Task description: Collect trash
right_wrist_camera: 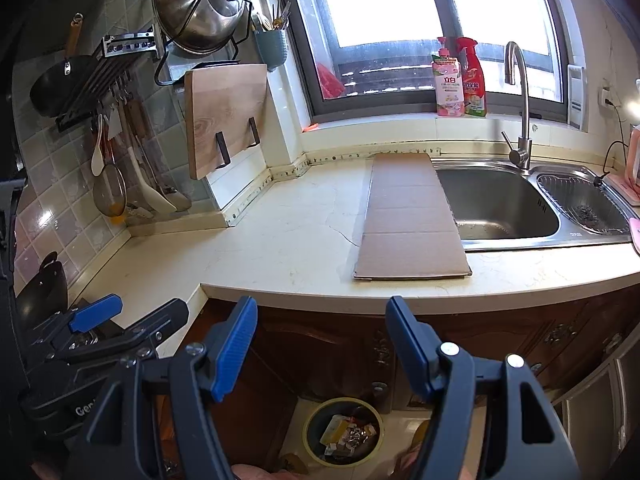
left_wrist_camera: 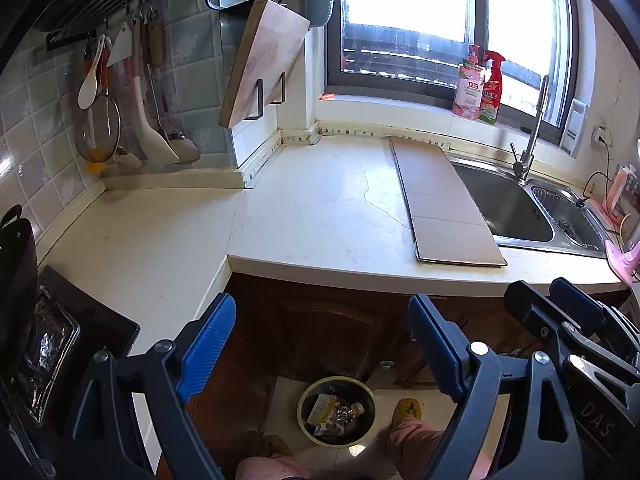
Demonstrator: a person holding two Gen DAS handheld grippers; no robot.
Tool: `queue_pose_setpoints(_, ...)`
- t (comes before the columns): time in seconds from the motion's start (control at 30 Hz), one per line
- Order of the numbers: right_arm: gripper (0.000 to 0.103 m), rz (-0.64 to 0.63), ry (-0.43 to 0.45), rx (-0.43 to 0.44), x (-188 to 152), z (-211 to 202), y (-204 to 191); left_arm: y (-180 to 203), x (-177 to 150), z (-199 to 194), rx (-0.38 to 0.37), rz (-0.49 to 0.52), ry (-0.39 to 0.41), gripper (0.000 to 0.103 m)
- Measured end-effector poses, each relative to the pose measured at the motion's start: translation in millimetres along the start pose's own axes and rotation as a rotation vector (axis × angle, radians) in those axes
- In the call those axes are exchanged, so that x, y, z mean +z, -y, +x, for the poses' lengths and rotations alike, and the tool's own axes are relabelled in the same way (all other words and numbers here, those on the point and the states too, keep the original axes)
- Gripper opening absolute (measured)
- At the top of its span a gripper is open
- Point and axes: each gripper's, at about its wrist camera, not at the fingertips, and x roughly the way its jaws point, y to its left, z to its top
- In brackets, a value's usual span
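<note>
A round trash bin (left_wrist_camera: 336, 410) (right_wrist_camera: 343, 432) stands on the floor below the counter edge, holding wrappers and scraps. A flat strip of cardboard (left_wrist_camera: 444, 204) (right_wrist_camera: 410, 216) lies on the white counter beside the sink. My left gripper (left_wrist_camera: 320, 340) hangs open in front of the cabinet, above the bin, with nothing between its blue pads. My right gripper (right_wrist_camera: 322, 344) is also open and empty, over the same bin. Each gripper shows in the other's view: the right gripper (left_wrist_camera: 568, 312) at the right edge, the left gripper (right_wrist_camera: 128, 316) at lower left.
A steel sink (right_wrist_camera: 496, 204) with a tall faucet (right_wrist_camera: 520, 104) lies right of the cardboard. Two cleaner bottles (right_wrist_camera: 460, 80) stand on the window sill. A cutting board (right_wrist_camera: 224, 116), utensils and pans hang on the tiled wall. A stove (left_wrist_camera: 44, 344) is at the left. A person's slippered feet flank the bin.
</note>
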Motion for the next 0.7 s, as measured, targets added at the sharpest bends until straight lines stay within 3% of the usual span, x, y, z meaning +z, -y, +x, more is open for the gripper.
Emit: queue_pose_setpoints(0.7, 0.067, -0.006, 0.009, -0.026, -0.8, -6.5, 0.3, 0.4, -0.4, -1.1, -0.021, -0.004, 0.002, 0.086)
